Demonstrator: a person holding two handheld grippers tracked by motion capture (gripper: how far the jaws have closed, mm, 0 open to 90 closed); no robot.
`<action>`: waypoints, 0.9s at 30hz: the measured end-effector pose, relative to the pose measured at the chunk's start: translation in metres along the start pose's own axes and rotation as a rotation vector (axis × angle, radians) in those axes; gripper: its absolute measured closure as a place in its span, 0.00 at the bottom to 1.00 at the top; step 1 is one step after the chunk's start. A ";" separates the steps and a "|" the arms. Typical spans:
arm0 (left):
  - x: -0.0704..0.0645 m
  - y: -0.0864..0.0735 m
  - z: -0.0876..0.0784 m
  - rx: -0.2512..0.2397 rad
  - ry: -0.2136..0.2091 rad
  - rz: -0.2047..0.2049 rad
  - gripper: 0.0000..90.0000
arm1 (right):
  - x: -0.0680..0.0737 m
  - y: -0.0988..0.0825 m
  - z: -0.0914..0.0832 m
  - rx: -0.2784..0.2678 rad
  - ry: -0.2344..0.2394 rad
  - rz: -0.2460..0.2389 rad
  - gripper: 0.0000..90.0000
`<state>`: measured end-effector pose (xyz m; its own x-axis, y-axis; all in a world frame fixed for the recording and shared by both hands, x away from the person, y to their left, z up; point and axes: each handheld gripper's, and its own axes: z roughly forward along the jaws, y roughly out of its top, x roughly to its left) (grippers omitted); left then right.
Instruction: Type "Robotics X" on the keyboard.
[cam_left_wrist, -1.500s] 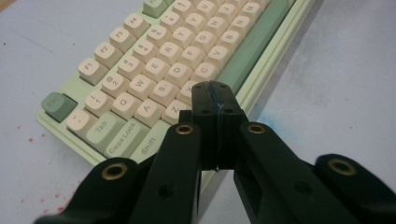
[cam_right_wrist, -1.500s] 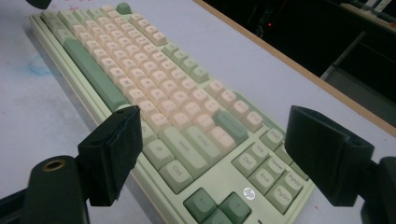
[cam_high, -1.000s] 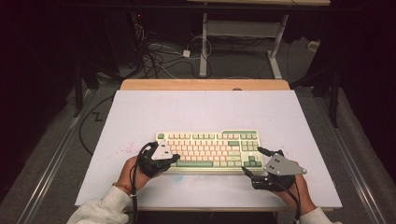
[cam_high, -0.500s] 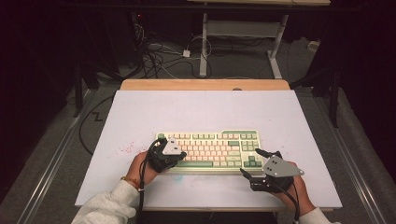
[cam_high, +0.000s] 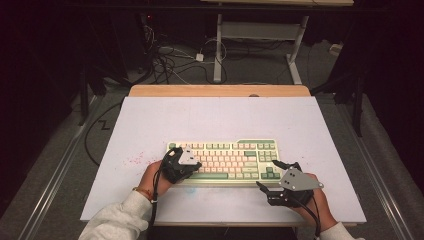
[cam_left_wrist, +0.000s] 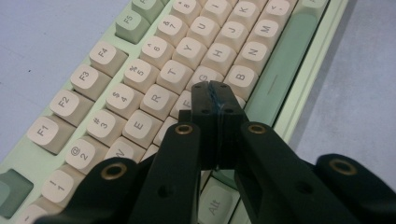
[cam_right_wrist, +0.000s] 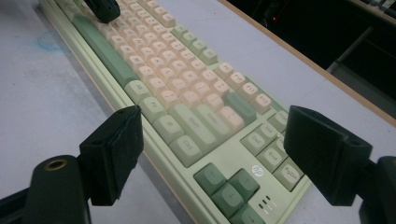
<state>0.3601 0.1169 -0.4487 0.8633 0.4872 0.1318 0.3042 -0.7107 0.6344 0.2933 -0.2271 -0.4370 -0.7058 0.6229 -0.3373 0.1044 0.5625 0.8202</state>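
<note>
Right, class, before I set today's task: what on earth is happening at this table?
A person holds a two-jaw gripper in each hand over a green and cream keyboard lying on a white table. The left gripper is shut, its fingers pressed together with the tip down among the letter keys near F and G. The right gripper is open, poised at the keyboard's right end by the arrow keys, with nothing between its fingers.

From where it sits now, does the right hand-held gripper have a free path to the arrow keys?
Probably yes. The right hand-held gripper is open beside the keyboard's right end, with the green arrow keys just ahead between its jaws and nothing lying between.
</note>
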 end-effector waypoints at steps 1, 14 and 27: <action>0.000 0.000 0.000 0.000 0.001 0.000 0.97 | 0.000 0.000 0.000 0.001 0.000 0.000 0.23; 0.000 -0.001 0.000 -0.002 -0.001 -0.002 0.96 | 0.001 0.000 0.001 0.008 0.003 -0.004 0.23; 0.001 -0.004 0.002 0.012 0.007 -0.004 0.97 | 0.001 -0.001 0.003 0.022 0.003 -0.017 0.24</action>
<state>0.3605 0.1191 -0.4522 0.8593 0.4935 0.1345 0.3126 -0.7148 0.6255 0.2941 -0.2251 -0.4392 -0.7101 0.6110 -0.3498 0.1074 0.5850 0.8039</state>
